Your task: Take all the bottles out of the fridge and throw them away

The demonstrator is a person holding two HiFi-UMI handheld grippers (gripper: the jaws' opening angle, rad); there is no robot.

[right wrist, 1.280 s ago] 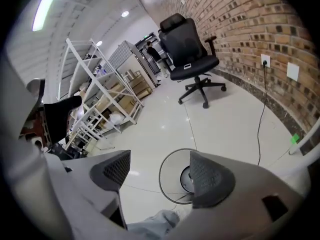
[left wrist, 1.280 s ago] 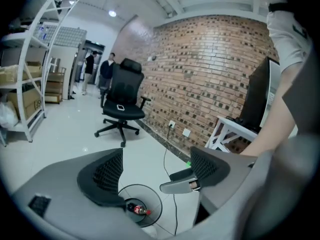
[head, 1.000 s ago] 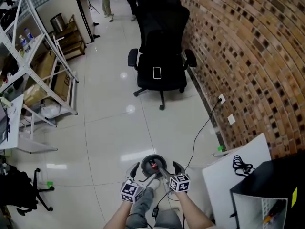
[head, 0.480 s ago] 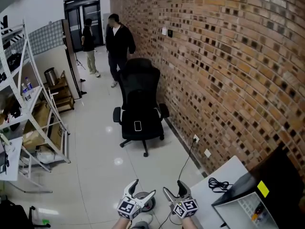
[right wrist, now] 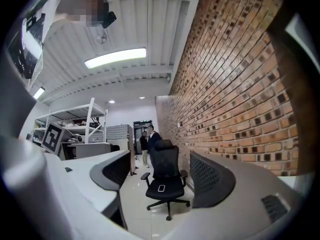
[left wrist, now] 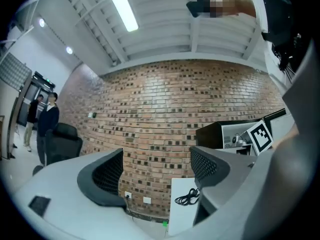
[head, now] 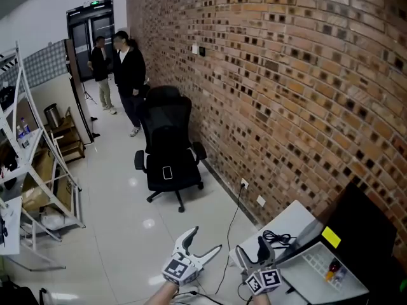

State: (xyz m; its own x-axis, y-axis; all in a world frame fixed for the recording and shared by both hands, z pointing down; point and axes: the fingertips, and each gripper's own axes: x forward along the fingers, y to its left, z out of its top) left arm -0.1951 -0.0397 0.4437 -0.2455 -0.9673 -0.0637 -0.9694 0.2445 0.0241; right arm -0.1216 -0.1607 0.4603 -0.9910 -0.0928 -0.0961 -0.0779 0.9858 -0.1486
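**Both grippers empty beside the open fridge**

Head view: the left gripper [head: 207, 239] and right gripper [head: 252, 249] hover low, near the black fridge [head: 375, 234] at lower right (its white door [head: 316, 283] open, a small orange thing [head: 331, 270] on it, too small to name).

Left gripper view: jaws spread, only brick wall [left wrist: 165, 109] between them.

Right gripper view: jaws spread, framing a distant office chair [right wrist: 162, 176].

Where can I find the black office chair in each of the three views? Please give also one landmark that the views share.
Head view: the black office chair stands left of centre, close to the brick wall.
Left gripper view: it shows small at the far left edge, in front of the same wall.
Right gripper view: it is low in the centre, with the wall on its right.
Shared landmark: the brick wall.
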